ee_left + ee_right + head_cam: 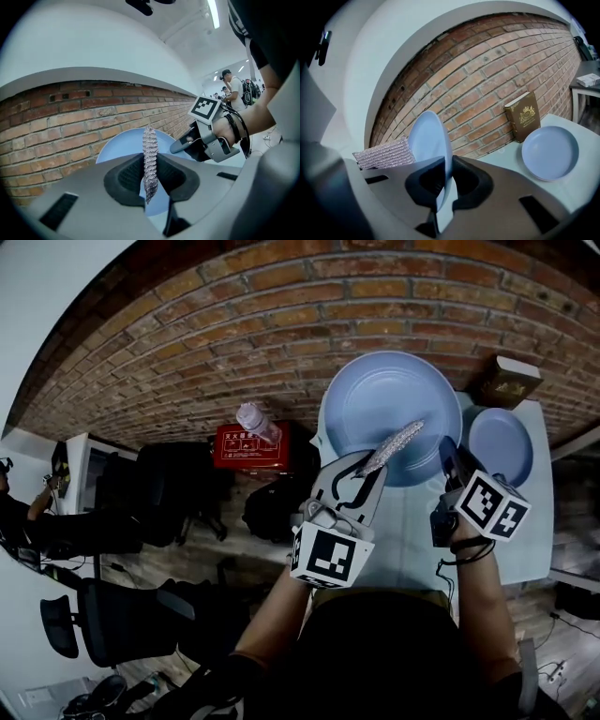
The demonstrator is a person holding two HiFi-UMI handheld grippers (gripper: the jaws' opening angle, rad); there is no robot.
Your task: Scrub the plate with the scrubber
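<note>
Before a red brick wall, left gripper jaws clamp a silvery mesh scrubber; right gripper jaws clamp a round blue plate.

Soft, even indoor light falls on the plate, with no glare and no hard shadow on it. Above the plate the brick wall bows into arcs from wide-angle distortion, and every view blackens at its corners. Below the plate the head view is dim. High above the plate, a ceiling strip light burns out white in the left gripper view.
</note>
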